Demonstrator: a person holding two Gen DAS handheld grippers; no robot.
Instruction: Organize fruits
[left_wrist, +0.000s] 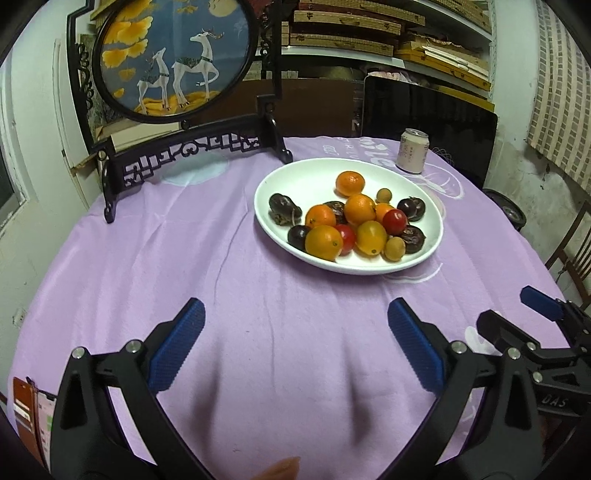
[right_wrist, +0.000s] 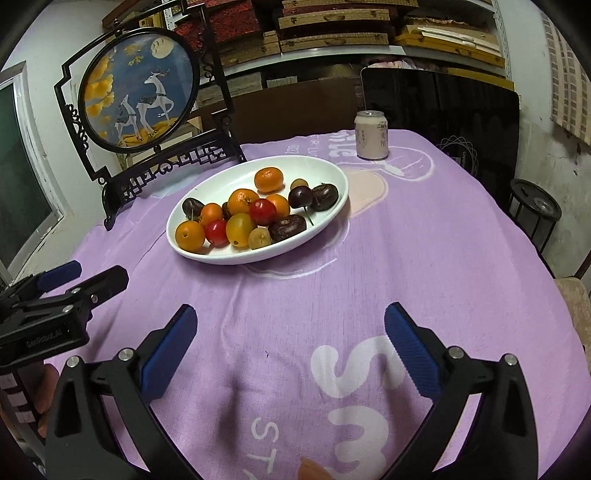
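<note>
A white oval plate (left_wrist: 295, 173) (right_wrist: 321, 168) sits on the purple tablecloth and holds several fruits: orange tangerines (left_wrist: 349, 183) (right_wrist: 268, 179), red tomatoes (left_wrist: 394, 221) (right_wrist: 262, 211), a yellow tomato (left_wrist: 371, 237) (right_wrist: 240, 229), dark purple fruits (left_wrist: 283, 209) (right_wrist: 324, 196) and small tan longans (left_wrist: 394, 248) (right_wrist: 259, 237). My left gripper (left_wrist: 295, 347) is open and empty, above the cloth in front of the plate. My right gripper (right_wrist: 290, 347) is open and empty, also short of the plate. Each gripper shows in the other's view, the right one (left_wrist: 517, 314) and the left one (right_wrist: 85, 277).
A pale drink can (left_wrist: 413, 150) (right_wrist: 371, 134) stands behind the plate. A black-framed round deer screen (left_wrist: 173, 55) (right_wrist: 138, 88) stands at the back left. A black panel (left_wrist: 432, 110) and shelves of boxes are behind the table. A phone case (left_wrist: 29, 413) lies at the near left edge.
</note>
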